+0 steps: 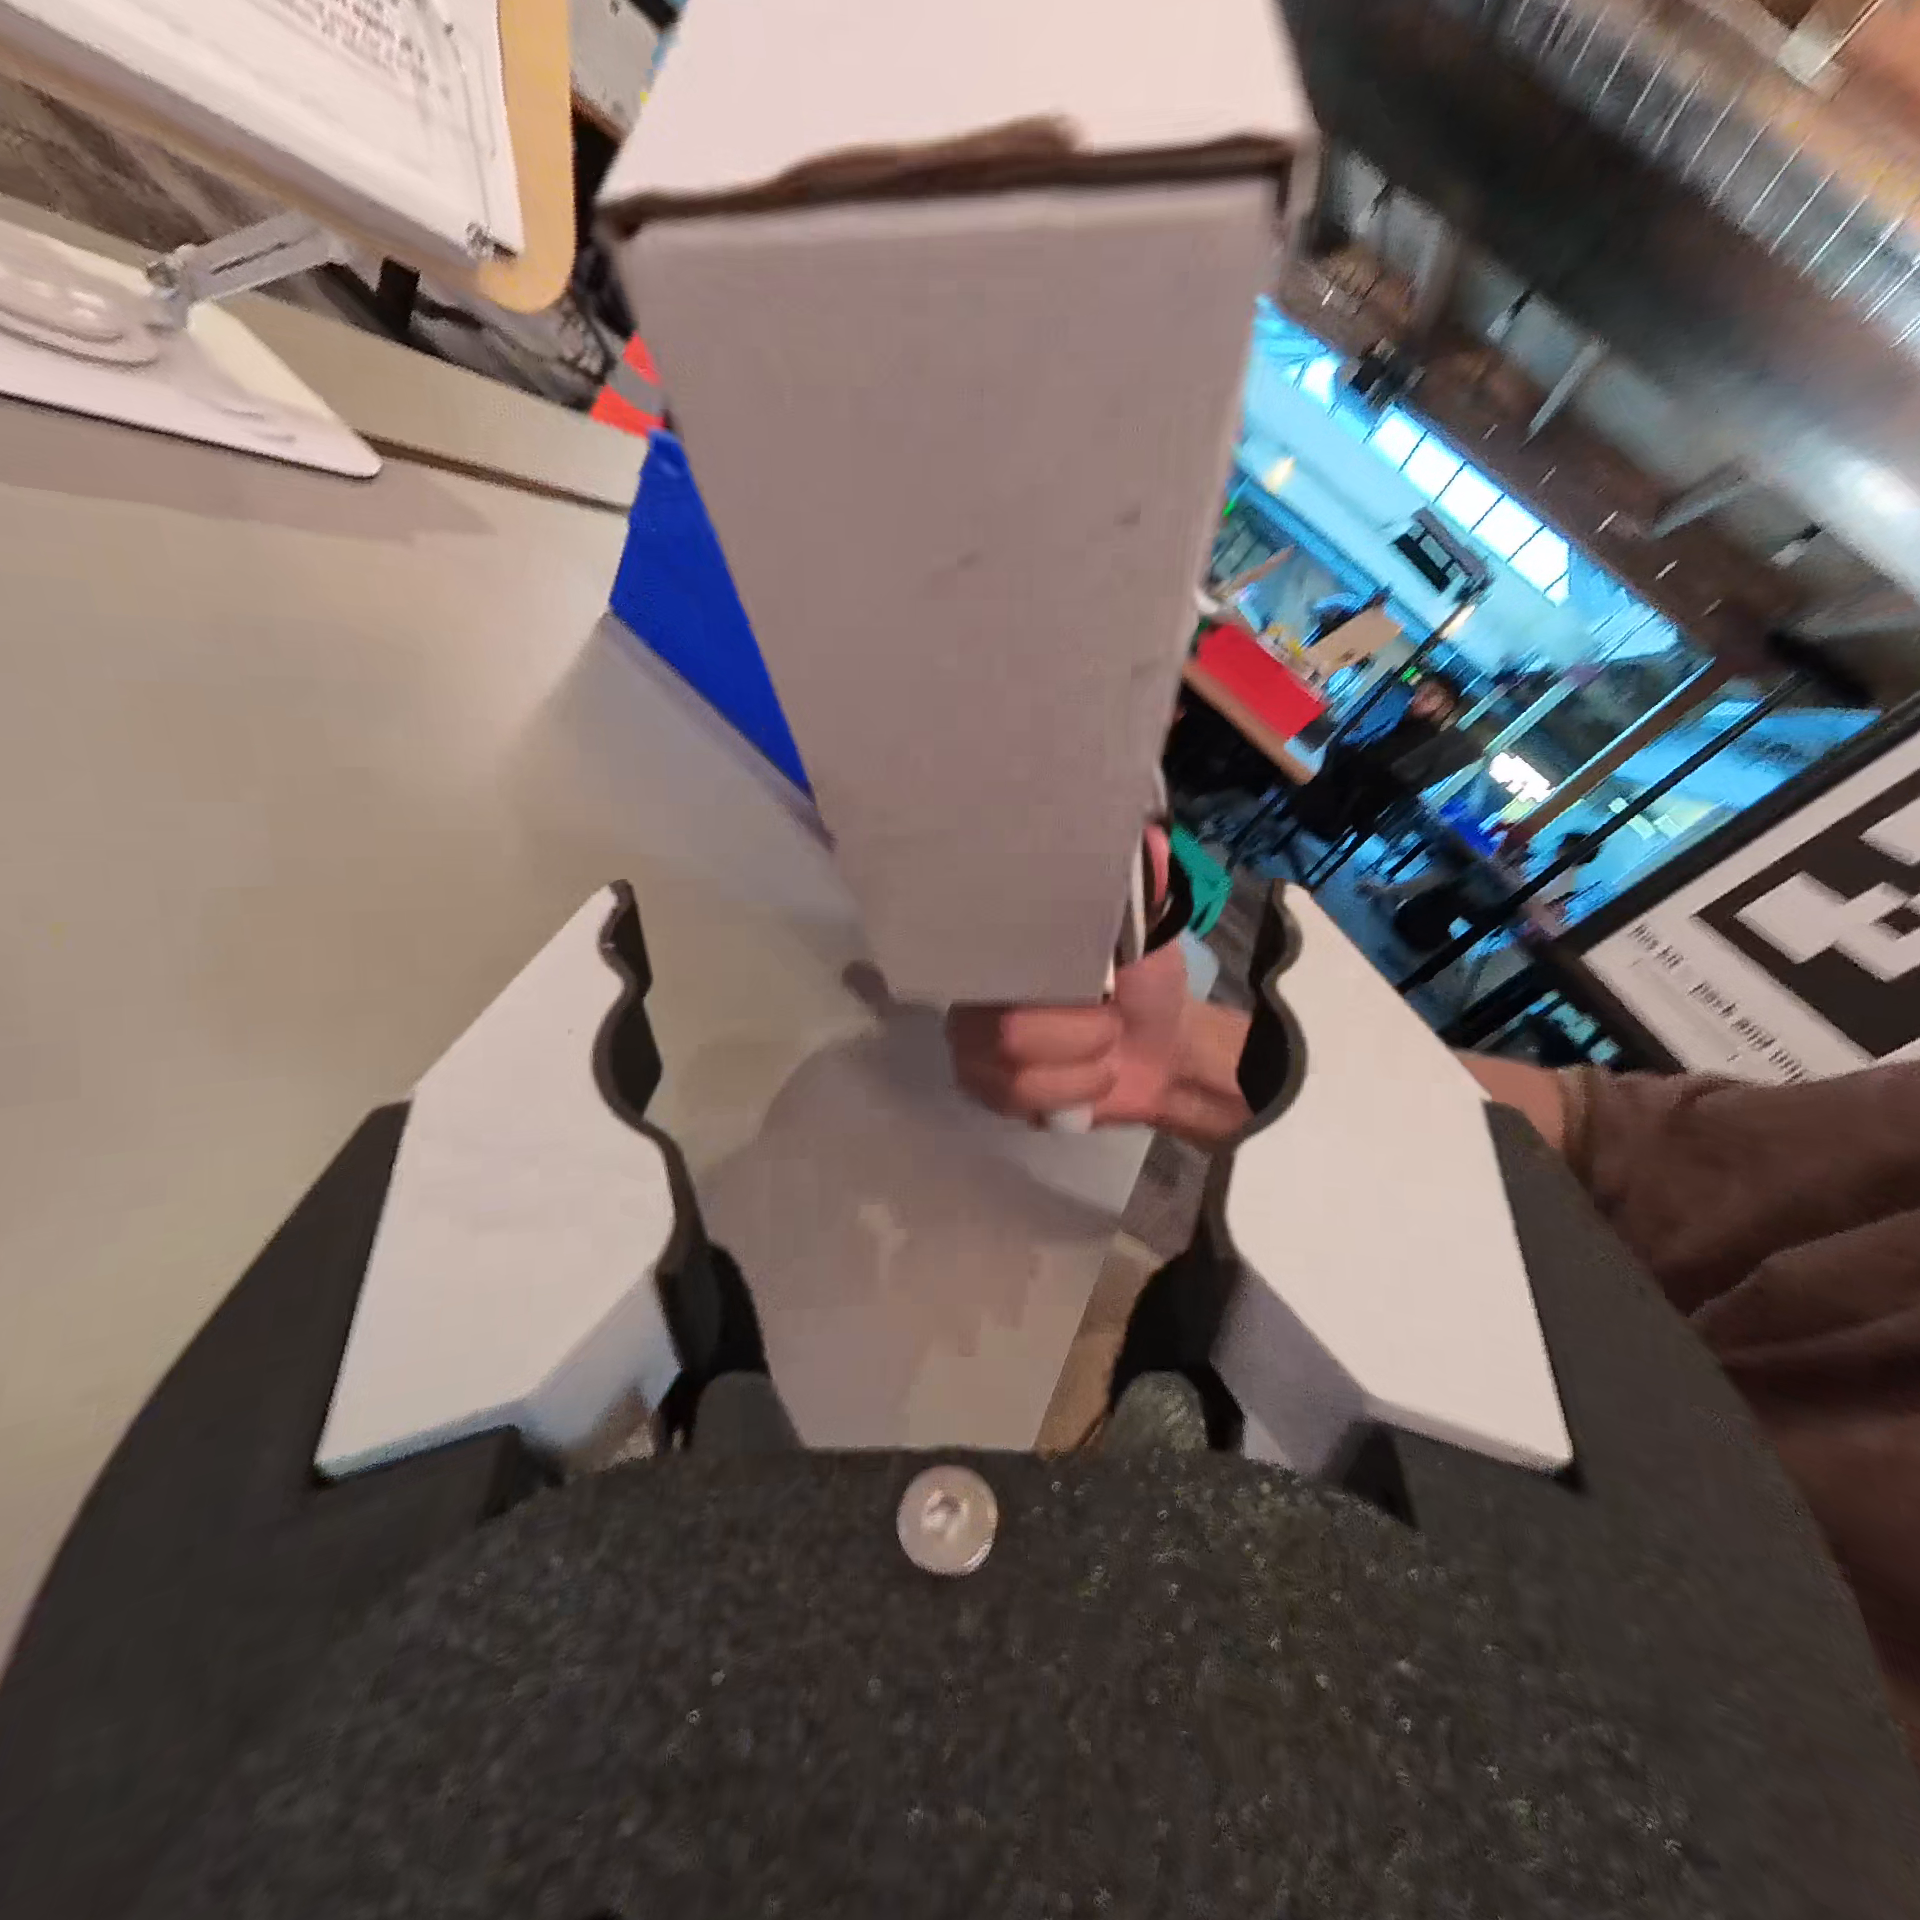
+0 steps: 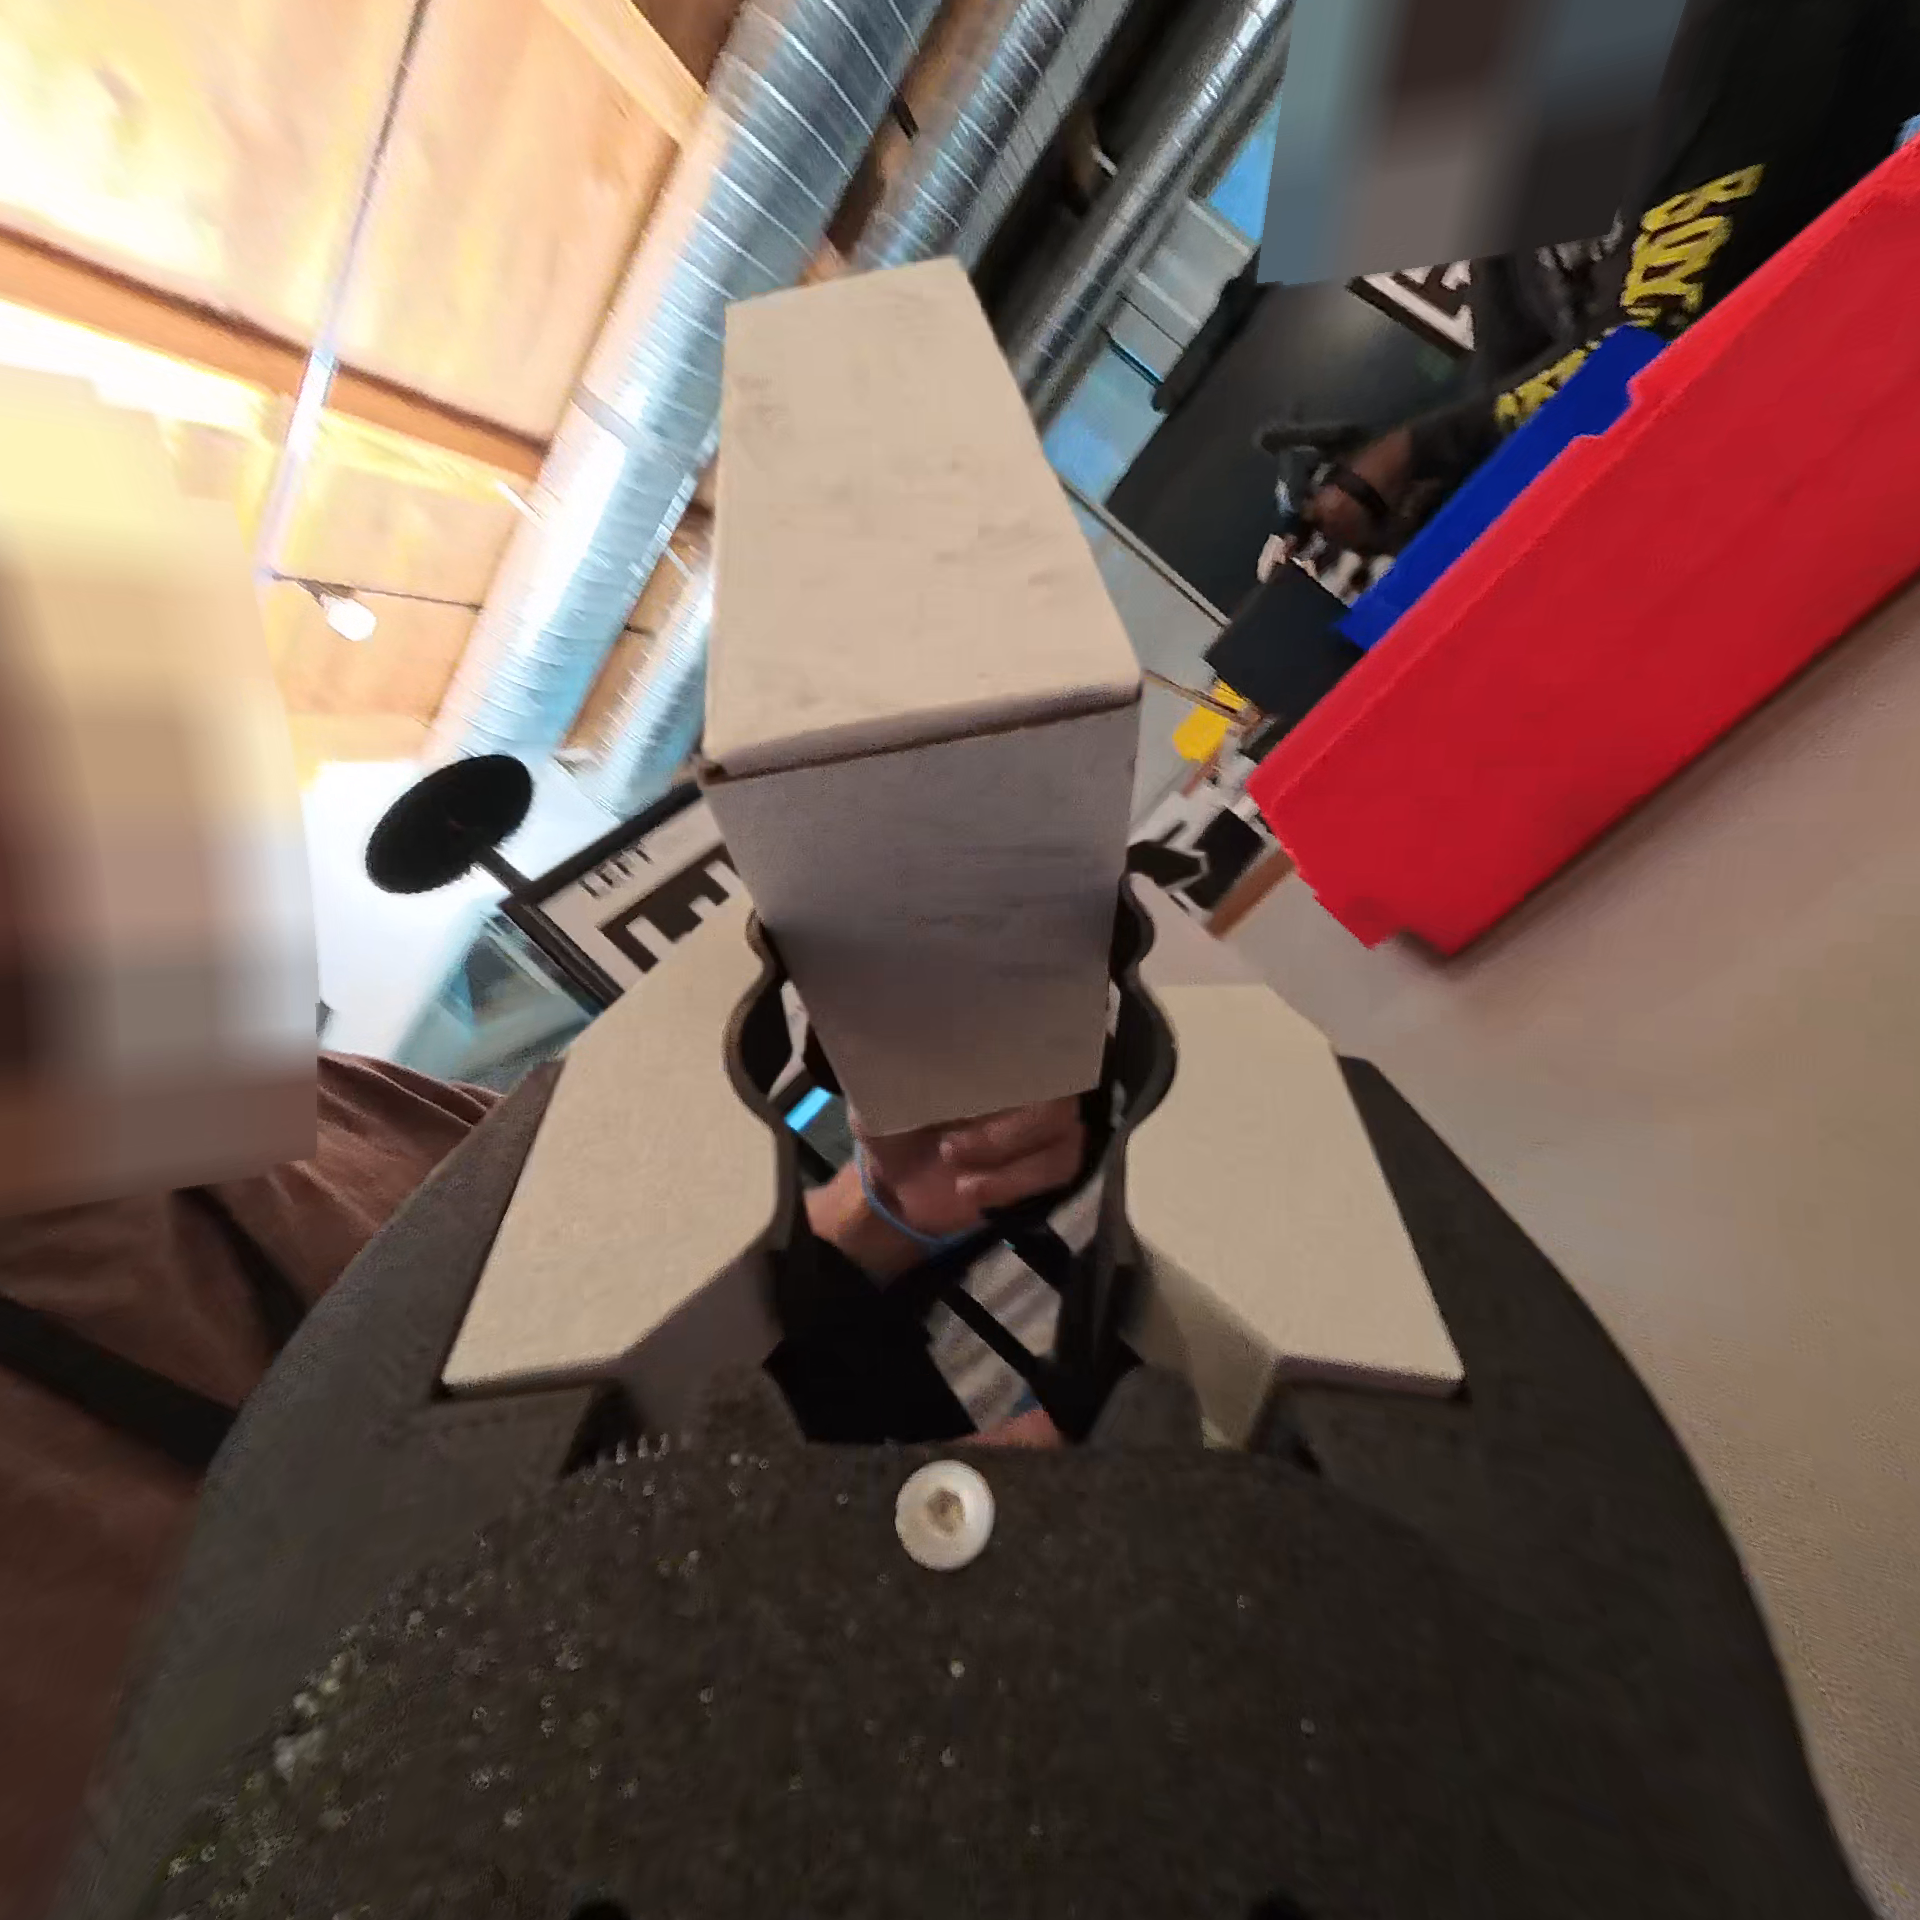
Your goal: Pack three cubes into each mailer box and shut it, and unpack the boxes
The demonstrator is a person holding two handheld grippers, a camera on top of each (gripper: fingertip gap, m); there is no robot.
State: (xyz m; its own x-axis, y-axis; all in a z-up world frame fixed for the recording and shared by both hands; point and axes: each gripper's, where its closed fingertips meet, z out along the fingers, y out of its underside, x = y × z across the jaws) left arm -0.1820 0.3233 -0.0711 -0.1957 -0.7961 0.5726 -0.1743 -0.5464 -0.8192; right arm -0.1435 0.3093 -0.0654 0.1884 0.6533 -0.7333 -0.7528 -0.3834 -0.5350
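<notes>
White shut mailer box [image 1: 935,582], airborne.

White mailer box [image 2: 914,665] — red bin [image 2: 1579,665], blue bin [image 1: 707,623] — grey table [image 1: 260,779].

Industrial workshop, exposed metal ducts [image 2: 665,436], timber ceiling [image 2: 416,208], glass partitions [image 1: 1558,665], work table [image 1: 260,779]

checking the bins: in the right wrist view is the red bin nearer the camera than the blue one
Yes, the red bin sits in front, with the blue bin showing behind it.
</notes>
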